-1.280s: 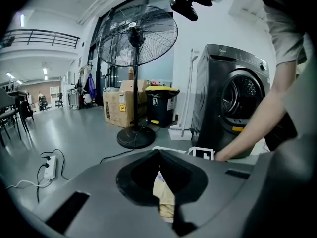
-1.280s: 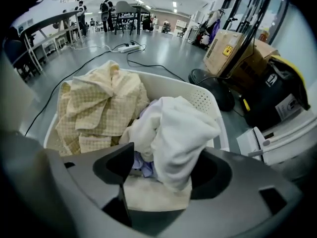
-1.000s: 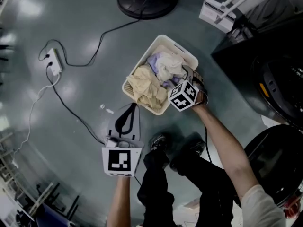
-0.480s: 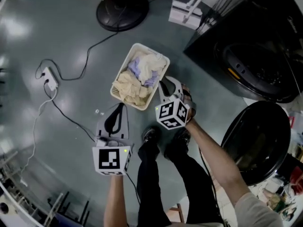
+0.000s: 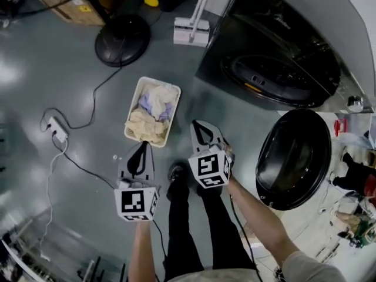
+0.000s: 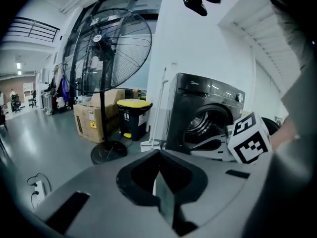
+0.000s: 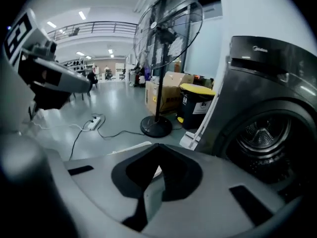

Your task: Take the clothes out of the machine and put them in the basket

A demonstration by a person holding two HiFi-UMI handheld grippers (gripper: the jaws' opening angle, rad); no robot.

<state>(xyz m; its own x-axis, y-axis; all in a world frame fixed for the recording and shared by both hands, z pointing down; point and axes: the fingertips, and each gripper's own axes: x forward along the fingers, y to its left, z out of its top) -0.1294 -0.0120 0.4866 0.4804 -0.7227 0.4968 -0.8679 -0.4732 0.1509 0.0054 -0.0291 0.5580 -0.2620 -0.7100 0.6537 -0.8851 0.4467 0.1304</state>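
Left gripper fingers clenched and empty, right gripper fingers just closed on nothing, both held over the floor, near basket of clothes and open-doored machine

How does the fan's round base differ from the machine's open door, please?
The fan base rests flat on the floor; the door stands swung open beside the machine. The base looks smaller and dull; the door looks larger and glossy. Both are round and black.
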